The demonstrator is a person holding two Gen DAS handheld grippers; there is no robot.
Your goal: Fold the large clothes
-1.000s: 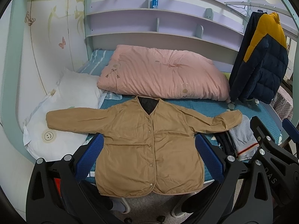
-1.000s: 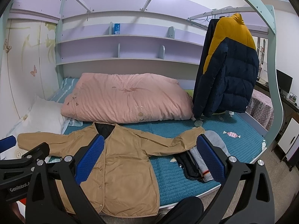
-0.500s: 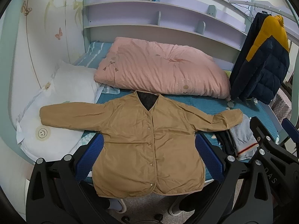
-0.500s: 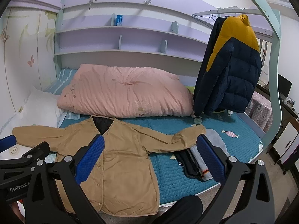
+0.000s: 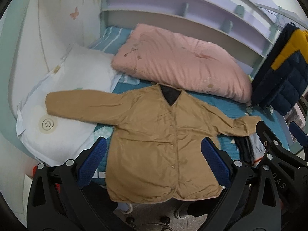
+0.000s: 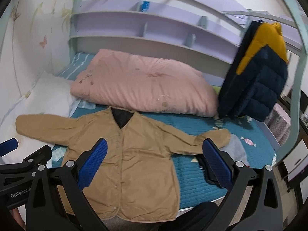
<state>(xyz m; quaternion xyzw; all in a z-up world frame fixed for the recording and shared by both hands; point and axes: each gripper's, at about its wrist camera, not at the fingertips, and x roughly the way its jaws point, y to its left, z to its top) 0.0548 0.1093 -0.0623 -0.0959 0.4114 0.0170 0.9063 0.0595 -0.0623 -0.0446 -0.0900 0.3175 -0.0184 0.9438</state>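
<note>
A tan button-front jacket lies face up and spread flat on the teal bed, both sleeves stretched out sideways, its hem hanging over the front edge. It also shows in the right wrist view. Its left sleeve rests on a white pillow. My left gripper is open and empty, hovering over the jacket's lower body. My right gripper is open and empty, above the jacket's right half. Neither touches the cloth.
A pink duvet lies behind the jacket. A navy and yellow puffer coat hangs at the right. Folded grey and dark clothes lie under the right sleeve end. Shelves line the back wall.
Both grippers have tilted left and moved nearer the bed; the jacket looks larger and sits more to the right in the views. The jacket itself has not moved.
</note>
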